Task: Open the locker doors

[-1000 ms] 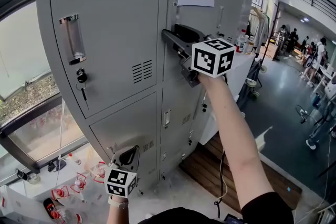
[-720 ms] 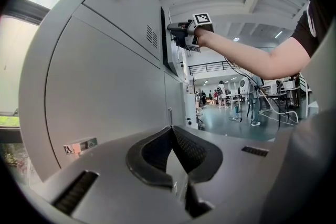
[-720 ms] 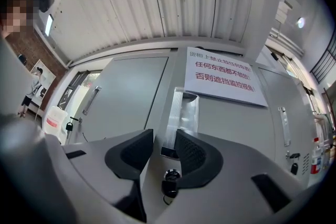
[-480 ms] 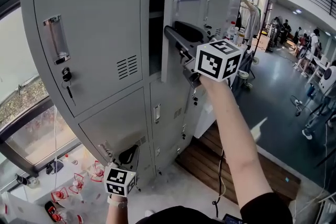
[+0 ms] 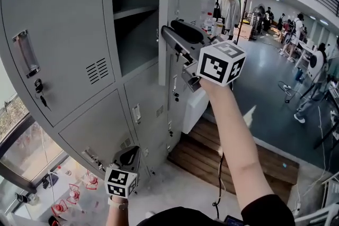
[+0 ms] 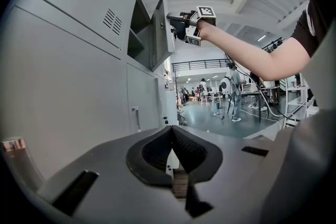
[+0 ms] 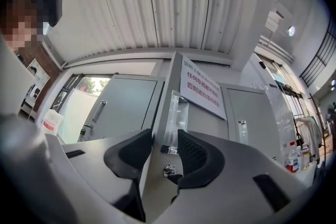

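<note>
A grey bank of lockers (image 5: 58,24) fills the left of the head view. Its upper middle door (image 5: 164,8) stands swung out, seen edge-on, and shows a dark compartment with a shelf (image 5: 135,10). My right gripper (image 5: 172,34) straddles that door's free edge. In the right gripper view the door (image 7: 173,86) and its clear handle (image 7: 173,118) sit between the pads of the right gripper (image 7: 165,139), which touch it while the jaws are opening slightly. Down low, my left gripper (image 5: 128,156) hangs shut and empty in front of the lower doors (image 5: 100,129). The left gripper (image 6: 172,134) has its pads together.
The closed upper left door carries a clear handle (image 5: 26,53) and a key (image 5: 38,87). A paper notice (image 7: 202,89) is on the held door. A wooden platform (image 5: 212,159) lies at the lockers' foot. People (image 5: 312,77) stand in the hall at right.
The upper middle door has swung out from nearly closed to well open with my right gripper on its edge, baring the compartment and shelf. The left gripper has stayed low.
</note>
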